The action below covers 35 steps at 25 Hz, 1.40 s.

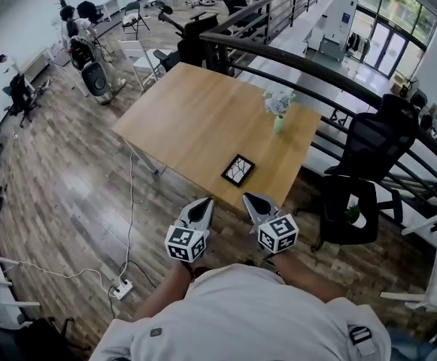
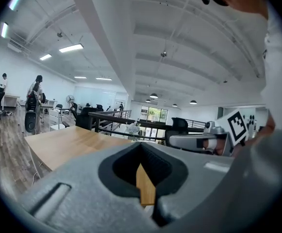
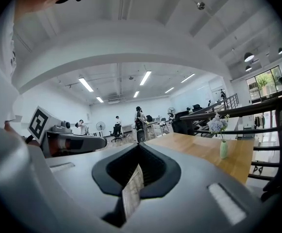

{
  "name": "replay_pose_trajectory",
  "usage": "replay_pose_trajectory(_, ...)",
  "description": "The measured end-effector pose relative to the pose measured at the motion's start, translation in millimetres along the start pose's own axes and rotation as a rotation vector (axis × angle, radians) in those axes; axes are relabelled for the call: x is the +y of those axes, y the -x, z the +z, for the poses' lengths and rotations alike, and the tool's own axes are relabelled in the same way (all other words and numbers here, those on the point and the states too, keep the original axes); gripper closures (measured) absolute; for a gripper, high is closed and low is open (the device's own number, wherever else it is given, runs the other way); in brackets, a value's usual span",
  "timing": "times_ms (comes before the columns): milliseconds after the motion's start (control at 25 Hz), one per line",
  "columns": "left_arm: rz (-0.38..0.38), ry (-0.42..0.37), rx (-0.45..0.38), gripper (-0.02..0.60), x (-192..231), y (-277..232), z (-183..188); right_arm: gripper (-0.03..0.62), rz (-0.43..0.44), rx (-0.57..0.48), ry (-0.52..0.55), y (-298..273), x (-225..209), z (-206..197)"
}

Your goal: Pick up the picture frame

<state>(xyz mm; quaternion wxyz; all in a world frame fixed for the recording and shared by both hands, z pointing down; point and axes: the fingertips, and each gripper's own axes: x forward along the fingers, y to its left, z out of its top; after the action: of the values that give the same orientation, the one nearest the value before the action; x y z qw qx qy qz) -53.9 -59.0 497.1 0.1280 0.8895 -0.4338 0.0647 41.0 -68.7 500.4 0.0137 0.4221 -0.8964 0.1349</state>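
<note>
Wooden table (image 1: 195,119) ahead: holding the left gripper (image 1: 205,203) and right gripper (image 1: 247,197) side by side by its near edge, both clamped shut on nothing; facing the black picture frame (image 1: 238,170) lying flat near that edge, apart from the flower vase (image 1: 278,122)

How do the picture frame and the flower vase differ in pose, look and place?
The picture frame lies flat; the vase stands upright. The frame is dark and rectangular; the vase is pale green, holding pale flowers. The frame sits by the table's near edge; the vase farther back. Both rest on the wooden table, apart.
</note>
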Motion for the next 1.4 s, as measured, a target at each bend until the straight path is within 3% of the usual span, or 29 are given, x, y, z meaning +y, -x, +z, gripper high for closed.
replay_pose_trajectory(280, -0.104, -0.002, 0.025, 0.578, -2, -57, 8, 0.585, -0.094, -0.006, -0.017, -2, -46, 8)
replay_pose_trajectory(520, -0.233, -0.031, 0.043, 0.578, 15, -109, 22, 0.585, -0.227, -0.036, -0.046, -22, -86, 15)
replay_pose_trajectory(840, -0.389, -0.063, 0.059, 0.578, 71, -170, 50, 0.585, -0.380, -0.066, -0.073, -81, -123, 31)
replay_pose_trajectory(1400, -0.564, -0.086, 0.092, 0.578, 167, -212, 73, 0.585, -0.522, -0.077, -0.091, -187, -130, 41)
